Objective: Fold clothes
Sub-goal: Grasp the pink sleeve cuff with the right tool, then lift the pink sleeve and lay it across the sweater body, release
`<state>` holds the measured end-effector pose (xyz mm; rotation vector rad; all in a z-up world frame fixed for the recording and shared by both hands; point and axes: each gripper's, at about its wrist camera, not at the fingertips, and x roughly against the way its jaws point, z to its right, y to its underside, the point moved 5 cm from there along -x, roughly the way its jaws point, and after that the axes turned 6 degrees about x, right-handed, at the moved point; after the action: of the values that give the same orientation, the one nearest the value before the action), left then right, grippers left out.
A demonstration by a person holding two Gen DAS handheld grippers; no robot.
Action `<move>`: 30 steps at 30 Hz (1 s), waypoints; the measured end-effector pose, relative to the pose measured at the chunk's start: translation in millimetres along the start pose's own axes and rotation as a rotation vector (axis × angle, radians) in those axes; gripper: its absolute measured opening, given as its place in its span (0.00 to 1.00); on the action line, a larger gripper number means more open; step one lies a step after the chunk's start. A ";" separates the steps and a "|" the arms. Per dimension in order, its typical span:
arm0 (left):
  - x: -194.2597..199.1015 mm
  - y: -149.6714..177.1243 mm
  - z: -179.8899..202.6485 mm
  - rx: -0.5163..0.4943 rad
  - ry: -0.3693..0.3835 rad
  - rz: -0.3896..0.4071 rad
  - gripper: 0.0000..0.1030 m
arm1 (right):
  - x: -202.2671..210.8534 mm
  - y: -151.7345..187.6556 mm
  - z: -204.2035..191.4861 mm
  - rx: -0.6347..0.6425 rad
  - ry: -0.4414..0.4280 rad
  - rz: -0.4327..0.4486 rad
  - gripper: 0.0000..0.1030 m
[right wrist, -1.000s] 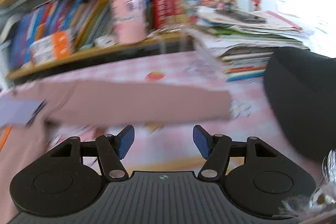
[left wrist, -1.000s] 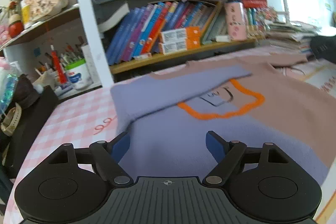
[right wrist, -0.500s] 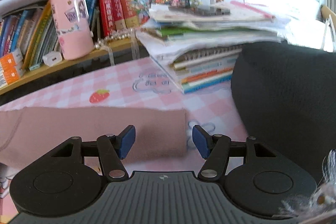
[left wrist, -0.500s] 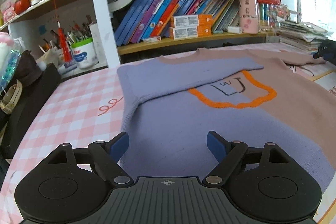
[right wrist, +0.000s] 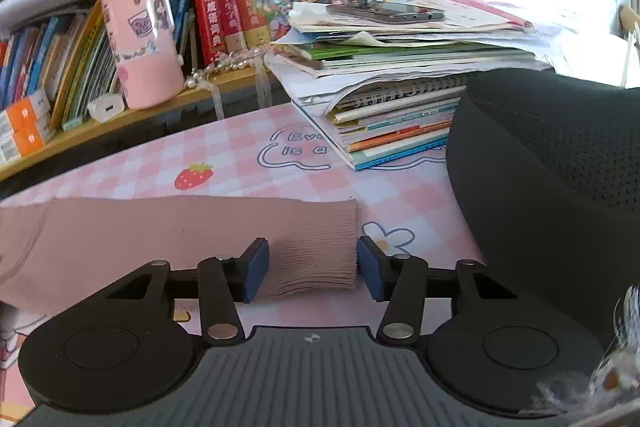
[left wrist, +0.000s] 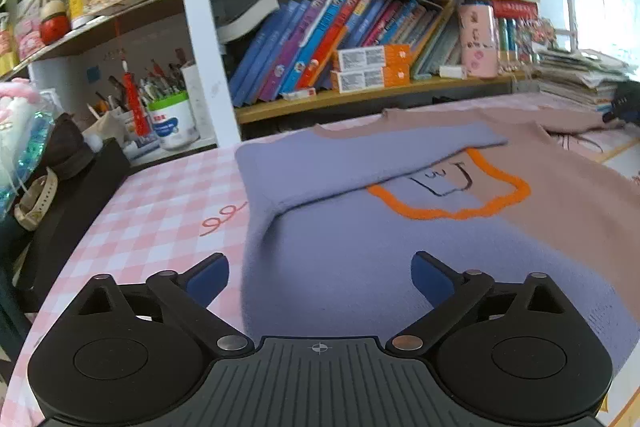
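A purple and dusty-pink sweater point(left wrist: 360, 247) with an orange outline patch lies flat on the pink checked tablecloth point(left wrist: 160, 211). Its purple left sleeve point(left wrist: 352, 163) is folded across the chest. My left gripper point(left wrist: 320, 277) is open and empty, low over the sweater's purple lower left part. The pink right sleeve point(right wrist: 160, 239) lies stretched out to the right. My right gripper point(right wrist: 312, 269) is open, with its fingers on either side of the ribbed cuff point(right wrist: 316, 251), which sits between the pads without being pinched.
A bookshelf point(left wrist: 360, 95) runs along the back. A stack of notebooks with a phone on top point(right wrist: 400, 79) and a black mesh object point(right wrist: 560, 187) stand right of the cuff. A black case with a watch point(left wrist: 44, 195) and a pen pot point(left wrist: 172, 119) are at the left.
My right gripper has swung right along the pink sleeve and come down around its cuff, with the fingers narrowing. My left gripper has stayed open over the purple part, shifting only slightly.
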<state>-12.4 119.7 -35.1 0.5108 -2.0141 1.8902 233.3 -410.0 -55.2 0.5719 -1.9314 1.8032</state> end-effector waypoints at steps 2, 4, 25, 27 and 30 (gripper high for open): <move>0.0 -0.5 -3.0 0.015 -0.006 0.001 0.99 | 0.7 0.0 3.1 -0.021 -0.010 0.005 0.43; -1.2 -0.8 -4.9 0.026 -0.005 -0.006 0.99 | 1.2 -0.1 5.4 -0.038 -0.019 0.009 0.42; -1.5 6.0 30.5 -0.171 0.042 -0.012 0.99 | 0.7 0.1 -13.4 0.072 -0.031 0.011 0.12; -0.1 5.5 29.2 -0.166 0.051 -0.003 0.99 | 6.6 -1.6 -7.3 -0.003 -0.075 0.055 0.11; 1.9 4.5 26.1 -0.149 0.059 0.010 0.99 | 12.8 -4.8 -6.8 -0.096 -0.140 0.067 0.09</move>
<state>-16.1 93.8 -39.8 0.4023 -2.1021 1.7222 225.8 -403.6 -43.6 0.6229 -2.1416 1.7396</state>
